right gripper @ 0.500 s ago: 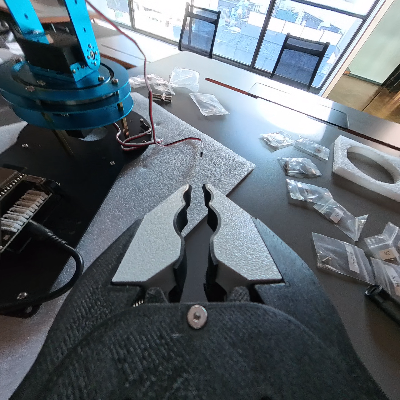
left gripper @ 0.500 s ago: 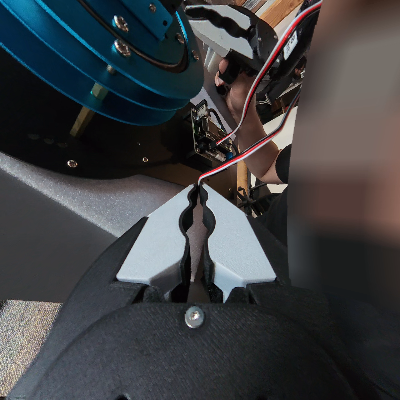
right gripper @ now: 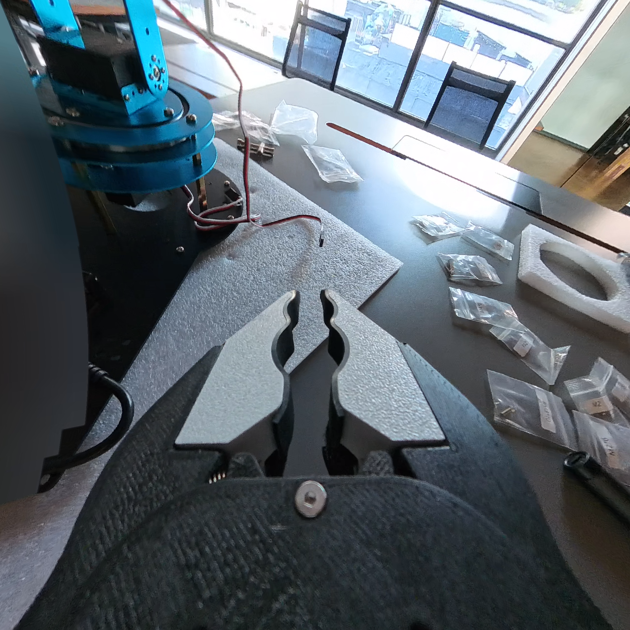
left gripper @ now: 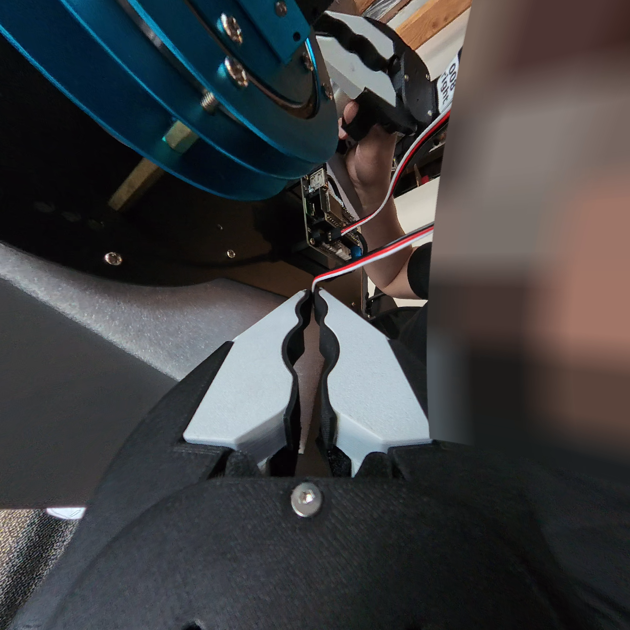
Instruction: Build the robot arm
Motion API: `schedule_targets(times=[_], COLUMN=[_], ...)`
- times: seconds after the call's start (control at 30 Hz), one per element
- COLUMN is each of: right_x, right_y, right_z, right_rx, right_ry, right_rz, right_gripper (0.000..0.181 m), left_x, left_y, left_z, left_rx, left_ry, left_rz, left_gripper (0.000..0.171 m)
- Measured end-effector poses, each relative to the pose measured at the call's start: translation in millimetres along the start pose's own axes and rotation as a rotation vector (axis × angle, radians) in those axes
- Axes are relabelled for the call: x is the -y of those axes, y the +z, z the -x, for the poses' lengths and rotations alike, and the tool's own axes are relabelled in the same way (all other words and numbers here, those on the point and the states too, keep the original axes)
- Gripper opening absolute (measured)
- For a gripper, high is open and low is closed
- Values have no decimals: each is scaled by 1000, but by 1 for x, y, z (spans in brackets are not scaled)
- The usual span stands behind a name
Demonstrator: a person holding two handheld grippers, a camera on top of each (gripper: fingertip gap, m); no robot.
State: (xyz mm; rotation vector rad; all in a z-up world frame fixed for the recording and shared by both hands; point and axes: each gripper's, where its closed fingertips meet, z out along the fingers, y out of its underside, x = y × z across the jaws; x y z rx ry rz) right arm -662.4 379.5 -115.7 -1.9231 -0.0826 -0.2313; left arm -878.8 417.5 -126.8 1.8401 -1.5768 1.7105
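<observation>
My left gripper [left gripper: 313, 292] is shut on the end of a red, white and black servo wire [left gripper: 371, 257], which runs off to the right. It is held just below the blue round base [left gripper: 191, 102] of a small robot arm, near a circuit board [left gripper: 322, 211]. My right gripper [right gripper: 310, 296] is a little open and empty, above a grey foam mat [right gripper: 259, 293]. Another servo wire with a black plug [right gripper: 321, 238] lies on the mat ahead of it. The blue base also shows in the right wrist view [right gripper: 136, 146]. The right gripper also shows, hand-held, in the left wrist view [left gripper: 368, 58].
The blue arm stands on a black plate [right gripper: 136, 266] with a black cable [right gripper: 112, 426]. Several small clear bags of parts [right gripper: 477, 306] and a white foam cut-out [right gripper: 579, 283] lie on the dark table [right gripper: 409, 211] to the right. Two chairs [right gripper: 470, 99] stand by the windows. The grippers' ends are close to 20 centimetres from one another.
The left gripper has moved closer under the blue base, still holding the wire. The right gripper has moved a little toward the blue arm; its jaws stay as they were.
</observation>
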Motion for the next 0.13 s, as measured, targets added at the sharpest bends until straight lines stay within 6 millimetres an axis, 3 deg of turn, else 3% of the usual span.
schedule_targets(times=[0.03,0.13], right_x=[1,2], right_y=[-1,-2], right_z=[-1,-2], right_rx=[4,19], right_ry=[18,48], right_rz=[-8,-20], right_gripper=[13,13], left_x=[0,0], left_y=[1,4], left_z=[1,0], left_rx=[2,-5], left_ry=[3,11], left_rz=[0,-12], left_gripper=[0,0])
